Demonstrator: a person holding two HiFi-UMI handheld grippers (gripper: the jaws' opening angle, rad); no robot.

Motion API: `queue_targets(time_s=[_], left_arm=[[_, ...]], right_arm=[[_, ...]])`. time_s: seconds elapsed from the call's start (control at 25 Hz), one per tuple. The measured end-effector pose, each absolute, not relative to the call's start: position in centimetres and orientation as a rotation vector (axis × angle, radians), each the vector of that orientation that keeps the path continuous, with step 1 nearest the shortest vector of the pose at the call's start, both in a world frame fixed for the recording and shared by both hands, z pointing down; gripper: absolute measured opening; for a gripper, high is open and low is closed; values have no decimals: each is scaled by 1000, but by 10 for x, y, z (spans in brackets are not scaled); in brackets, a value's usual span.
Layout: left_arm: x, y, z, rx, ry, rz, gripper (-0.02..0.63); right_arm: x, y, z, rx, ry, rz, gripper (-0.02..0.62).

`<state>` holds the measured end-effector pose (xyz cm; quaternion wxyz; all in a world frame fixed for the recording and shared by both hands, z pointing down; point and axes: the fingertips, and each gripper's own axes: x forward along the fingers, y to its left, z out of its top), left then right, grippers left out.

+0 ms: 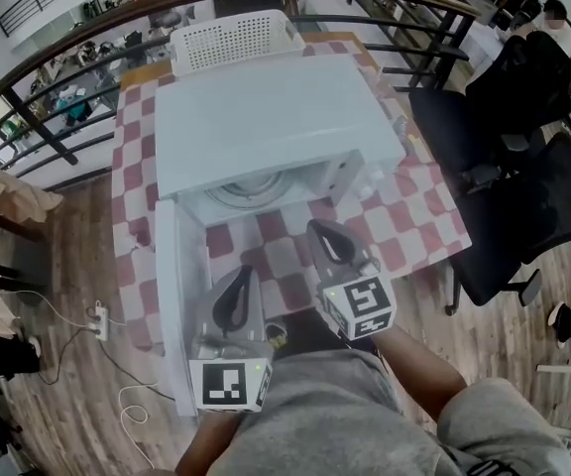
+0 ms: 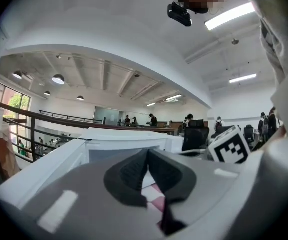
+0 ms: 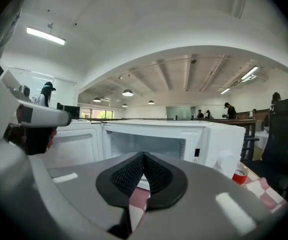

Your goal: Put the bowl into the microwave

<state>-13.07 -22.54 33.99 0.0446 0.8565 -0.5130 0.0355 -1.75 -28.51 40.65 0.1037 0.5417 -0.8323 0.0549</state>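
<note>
In the head view, a white microwave (image 1: 276,117) stands on a table (image 1: 404,216) covered with a red-and-white checked cloth, its door (image 1: 178,296) swung wide open to the left. A round white shape (image 1: 251,191) lies inside the opening; it may be the bowl, but I cannot tell it from a turntable. The left gripper (image 1: 240,284) and right gripper (image 1: 321,232) hang side by side just in front of the opening, both pointing at it, and neither holds anything. A white basket (image 1: 234,40) stands behind the microwave and black office chairs (image 1: 523,97) are to the right. In the left gripper view, the dark fingers (image 2: 131,174) of the left gripper (image 2: 148,165) are pressed together with nothing between them; the microwave (image 2: 124,141) is ahead. In the right gripper view, the fingers (image 3: 129,176) of the right gripper (image 3: 144,165) are likewise pressed together and empty, facing the open microwave (image 3: 204,139), its door (image 3: 76,141) at the left and a red cup (image 3: 240,174) beside it at the right.
</note>
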Motion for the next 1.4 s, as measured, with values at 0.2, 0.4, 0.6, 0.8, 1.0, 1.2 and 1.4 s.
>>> queue_targets(time_s=[0.2,0.4,0.6,0.8,1.0,1.2,1.4], left_arm=[[-121,-208,343,2633,-1535,106,11],[-111,-196,342,2638,-1517,114,11],[-102,-193,339,2625,-1538,114,11],[-81,-182,340,2621,-1540,141,11],[-63,-156,337,2619,-1565,147,11],[-47,-132,334,2617,-1597,153,11],[-29,-98,330,2614,-1613,152,11]], right_arm=[[-1,-258,389,1613,-2488,160,-2],[15,-241,383,1637,-2480,151,-2],[28,-231,372,1652,-2495,84,-2],[53,-217,374,1651,-2500,116,-2],[78,-191,370,1622,-2516,132,-2],[102,-164,367,1616,-2532,142,-2],[121,-132,362,1601,-2548,147,-2]])
